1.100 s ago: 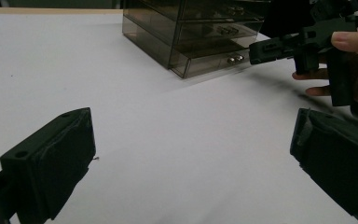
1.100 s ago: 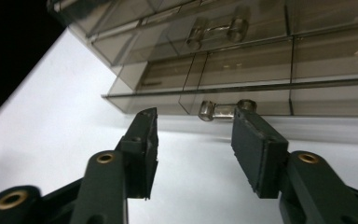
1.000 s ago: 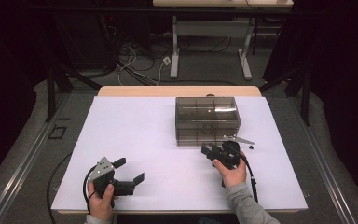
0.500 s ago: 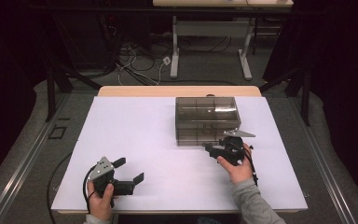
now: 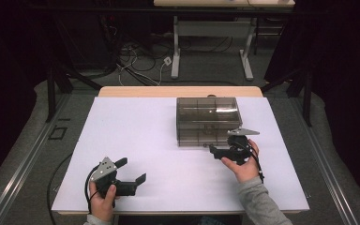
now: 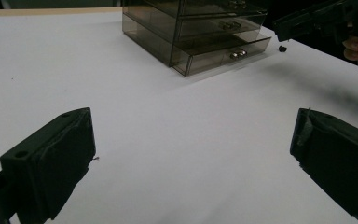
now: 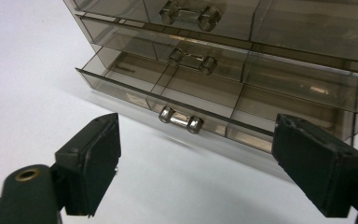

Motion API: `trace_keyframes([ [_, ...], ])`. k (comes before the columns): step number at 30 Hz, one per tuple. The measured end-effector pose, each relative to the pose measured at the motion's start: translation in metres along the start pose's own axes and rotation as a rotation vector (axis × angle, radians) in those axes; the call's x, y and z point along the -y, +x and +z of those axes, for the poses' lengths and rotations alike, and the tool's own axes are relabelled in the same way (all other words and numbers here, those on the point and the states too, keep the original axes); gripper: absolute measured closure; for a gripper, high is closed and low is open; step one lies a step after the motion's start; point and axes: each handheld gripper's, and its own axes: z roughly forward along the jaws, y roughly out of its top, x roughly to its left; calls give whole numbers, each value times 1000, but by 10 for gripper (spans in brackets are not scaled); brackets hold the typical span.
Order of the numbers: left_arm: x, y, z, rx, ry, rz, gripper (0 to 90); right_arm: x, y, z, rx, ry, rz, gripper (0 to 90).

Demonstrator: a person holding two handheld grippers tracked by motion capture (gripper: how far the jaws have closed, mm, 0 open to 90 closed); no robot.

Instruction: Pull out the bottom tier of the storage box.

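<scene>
You will find no legible text, label, brand, number or sign here. The smoked drawer box (image 5: pixel 208 121) carries no marking on its fronts or handles, and the tabletop (image 5: pixel 136 136) around that box is blank white.

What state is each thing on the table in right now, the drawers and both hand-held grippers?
Bottom drawer: pulled partly out, nothing seen inside.
Middle drawer: pushed in.
Top drawer: pushed in.
Drawer box: upright on the table.
Right hand-held gripper: jaws just opened, nothing between them, facing the bottom drawer's handle.
Left hand-held gripper: open, holding nothing.
</scene>
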Motion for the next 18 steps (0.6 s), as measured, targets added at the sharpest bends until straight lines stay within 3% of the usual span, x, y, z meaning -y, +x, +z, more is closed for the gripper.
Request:
trace_keyframes([
  [7, -2, -1, 2, 5, -3, 2, 3, -2, -1, -10, 49, 19, -93, 169],
  [12, -1, -2, -1, -5, 11, 10, 3, -7, -12, -19, 38, 5, -85, 291],
  [18, 2, -3, -9, -25, 8, 10, 3, -16, -23, -27, 73, -10, -100, 365],
])
